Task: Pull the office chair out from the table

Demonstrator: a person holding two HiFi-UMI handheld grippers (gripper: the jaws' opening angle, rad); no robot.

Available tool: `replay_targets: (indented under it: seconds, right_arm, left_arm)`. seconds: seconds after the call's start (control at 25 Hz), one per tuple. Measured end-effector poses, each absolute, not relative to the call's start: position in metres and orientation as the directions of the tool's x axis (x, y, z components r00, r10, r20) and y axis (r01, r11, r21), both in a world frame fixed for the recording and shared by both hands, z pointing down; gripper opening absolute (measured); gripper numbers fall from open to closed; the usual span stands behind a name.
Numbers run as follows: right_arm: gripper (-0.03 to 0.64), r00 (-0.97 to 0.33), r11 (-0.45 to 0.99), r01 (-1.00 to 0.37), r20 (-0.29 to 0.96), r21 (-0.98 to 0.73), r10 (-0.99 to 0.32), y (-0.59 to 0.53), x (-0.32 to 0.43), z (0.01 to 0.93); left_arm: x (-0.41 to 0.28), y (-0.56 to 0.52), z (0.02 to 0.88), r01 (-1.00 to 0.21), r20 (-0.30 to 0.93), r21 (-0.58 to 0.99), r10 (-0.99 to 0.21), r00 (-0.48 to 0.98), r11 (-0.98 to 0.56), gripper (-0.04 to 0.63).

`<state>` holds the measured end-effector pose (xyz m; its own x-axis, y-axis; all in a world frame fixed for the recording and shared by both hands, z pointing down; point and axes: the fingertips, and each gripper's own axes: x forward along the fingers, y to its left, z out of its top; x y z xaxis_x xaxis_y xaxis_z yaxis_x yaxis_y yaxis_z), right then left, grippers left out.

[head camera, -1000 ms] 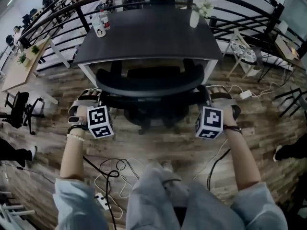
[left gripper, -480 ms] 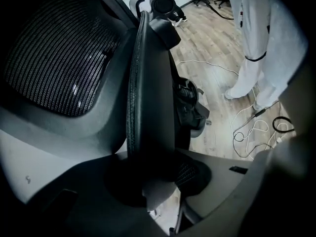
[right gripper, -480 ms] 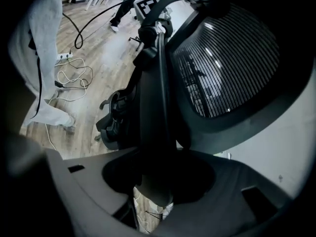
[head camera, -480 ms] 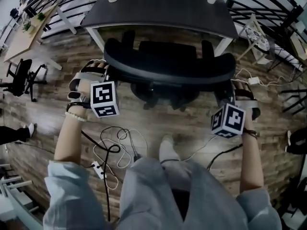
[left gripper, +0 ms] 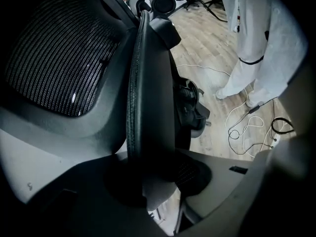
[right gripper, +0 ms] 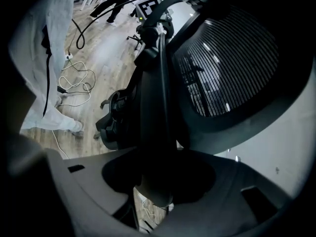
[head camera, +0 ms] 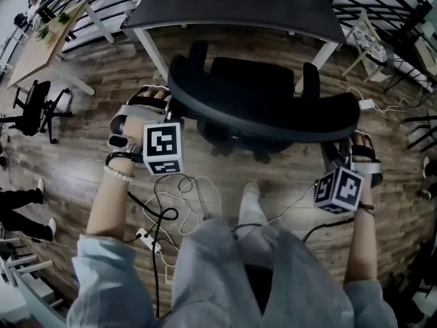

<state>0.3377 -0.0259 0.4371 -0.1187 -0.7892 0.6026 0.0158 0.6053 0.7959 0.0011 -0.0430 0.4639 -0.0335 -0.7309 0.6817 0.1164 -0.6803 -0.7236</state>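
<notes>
While tools [head camera: 171, 108] [head camera: 339, 152] clamp its backrest ends, chair [head camera: 259, 108] lies between

Head view steeply down — gripper views close-up from opposite ends; all share chair backrest [head camera: 263, 111].

Office chair [head camera: 259, 111] pulled farther from table [head camera: 239, 5].

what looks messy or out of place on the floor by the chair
A tangle of loose cables and a power strip lie on the floor just behind the chair. They sit in the chair's likely path and could snag it. Nothing looks spilled or broken.
</notes>
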Motion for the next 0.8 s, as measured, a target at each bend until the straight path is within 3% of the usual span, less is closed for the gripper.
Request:
replay_targets:
  seconds: [0.8]
  right_arm:
    - [0.169,-0.009,0.585,-0.004,0.585,0.811,-0.811,0.018,0.347,0.436]
  left_arm:
    - [0.008,0.026,0.455,0.071,0.645,-0.764,-0.763,0.048,-0.641,0.133]
